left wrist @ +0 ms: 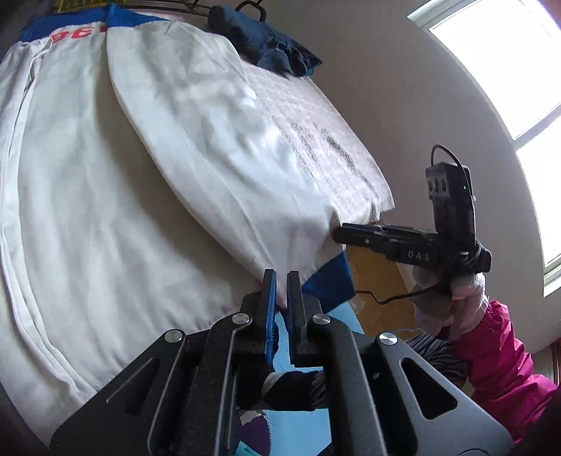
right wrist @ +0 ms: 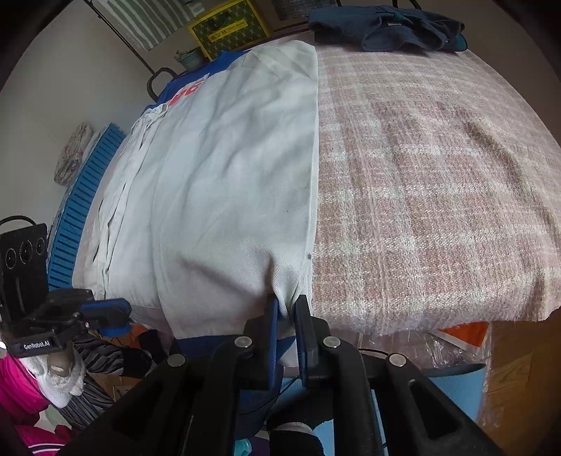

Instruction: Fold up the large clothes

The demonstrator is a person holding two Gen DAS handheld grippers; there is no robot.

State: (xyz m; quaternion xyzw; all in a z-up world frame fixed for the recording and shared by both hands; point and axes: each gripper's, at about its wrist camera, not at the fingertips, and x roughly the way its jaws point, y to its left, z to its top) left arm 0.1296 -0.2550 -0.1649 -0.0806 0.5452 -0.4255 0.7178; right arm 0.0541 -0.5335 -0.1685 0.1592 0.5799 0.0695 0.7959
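Observation:
A large white garment [left wrist: 105, 182] with blue trim and red lettering lies folded lengthwise on a pink checked blanket [right wrist: 438, 193]; it also shows in the right wrist view [right wrist: 224, 182]. My right gripper [right wrist: 287, 305] is shut on the garment's near white corner at the blanket's front edge; it appears in the left wrist view [left wrist: 338, 233] pinching the same cloth. My left gripper [left wrist: 281, 277] has its jaws close together with a narrow gap, at the garment's near hem beside the blue band [left wrist: 329, 280]. I cannot tell whether cloth is between them. In the right wrist view it [right wrist: 122, 315] sits off the left corner.
A dark blue folded garment [right wrist: 385, 26] lies at the blanket's far edge. A blue slatted panel [right wrist: 84, 196] stands left of the bed. A window [left wrist: 508, 87] is on the right. A wooden box [left wrist: 378, 287] and blue mat [right wrist: 455, 393] lie below the front edge.

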